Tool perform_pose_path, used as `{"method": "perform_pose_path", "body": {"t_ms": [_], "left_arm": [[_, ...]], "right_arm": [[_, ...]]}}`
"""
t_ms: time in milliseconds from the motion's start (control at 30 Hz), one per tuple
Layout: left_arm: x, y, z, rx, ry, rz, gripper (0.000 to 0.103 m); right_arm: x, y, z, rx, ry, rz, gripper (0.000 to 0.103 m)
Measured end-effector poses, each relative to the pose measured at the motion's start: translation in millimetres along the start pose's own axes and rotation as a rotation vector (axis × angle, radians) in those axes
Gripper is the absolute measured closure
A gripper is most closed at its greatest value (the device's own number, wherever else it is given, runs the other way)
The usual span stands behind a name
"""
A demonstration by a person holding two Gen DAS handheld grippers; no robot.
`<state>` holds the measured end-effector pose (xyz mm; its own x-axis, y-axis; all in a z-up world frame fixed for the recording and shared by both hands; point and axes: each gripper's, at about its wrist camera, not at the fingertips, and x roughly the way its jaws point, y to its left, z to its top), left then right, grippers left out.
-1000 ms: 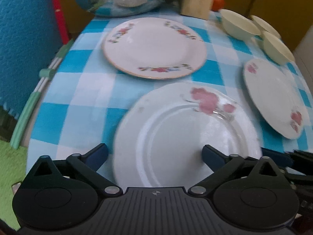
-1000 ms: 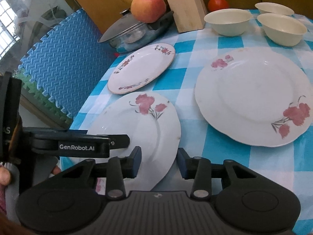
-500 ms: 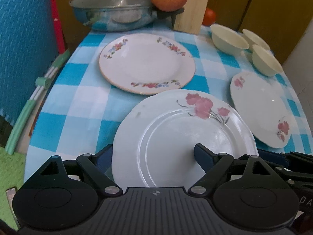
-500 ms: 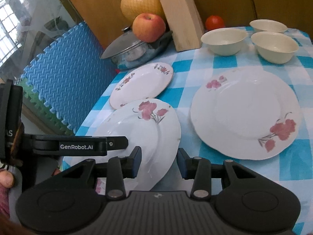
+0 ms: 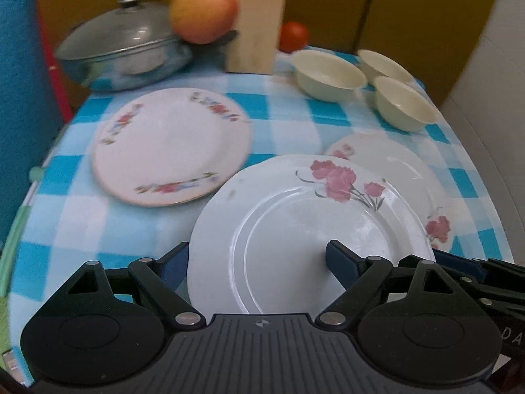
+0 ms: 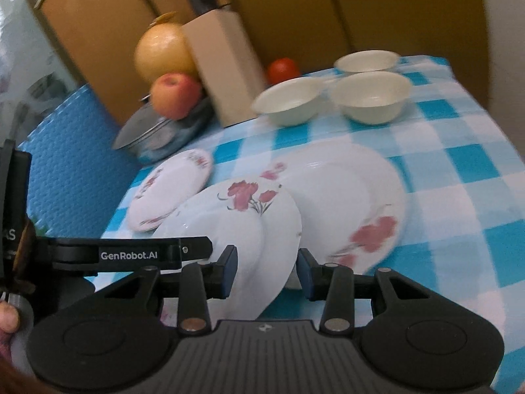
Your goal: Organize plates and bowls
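Left gripper (image 5: 257,256) and right gripper (image 6: 265,271): both jaws clamped on carnation plate (image 5: 305,229), lifted, tilted.

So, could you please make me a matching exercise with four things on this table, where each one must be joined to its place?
Things:
1. nearest white plate with red carnations
2. small white plate with a flowered rim
3. peach-red apple
4. round red tomato

Places:
A. beside the pale wooden knife block
B. lying alone on the blue checked cloth, at the left
C. partly over the second carnation plate
D. on the lidded grey metal pot

Pairs: 1-C, 2-B, 3-D, 4-A
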<state>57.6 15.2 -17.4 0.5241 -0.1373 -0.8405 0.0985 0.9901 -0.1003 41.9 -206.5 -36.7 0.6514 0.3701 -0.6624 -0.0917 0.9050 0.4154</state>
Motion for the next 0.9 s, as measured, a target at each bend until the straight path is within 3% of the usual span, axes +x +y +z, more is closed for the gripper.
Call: {"method": "perform_pose_path", "body": {"t_ms": [533,800,900], "left_arm": [[37,-64,21,0.133,0.022,-0.026,0.011],[48,-75,32,0.145,0.038,-0.047,0.011],[52,-79,34,0.157,0.037,-0.039,0.013]], "right_arm": [[5,-37,8,0.06,-0.024,-0.131,0.065],[15,-43,20,0.046,-0.067,-0.205,0.065],[13,-37,26,-0.023,-0.139,-0.247,0.065]]}}
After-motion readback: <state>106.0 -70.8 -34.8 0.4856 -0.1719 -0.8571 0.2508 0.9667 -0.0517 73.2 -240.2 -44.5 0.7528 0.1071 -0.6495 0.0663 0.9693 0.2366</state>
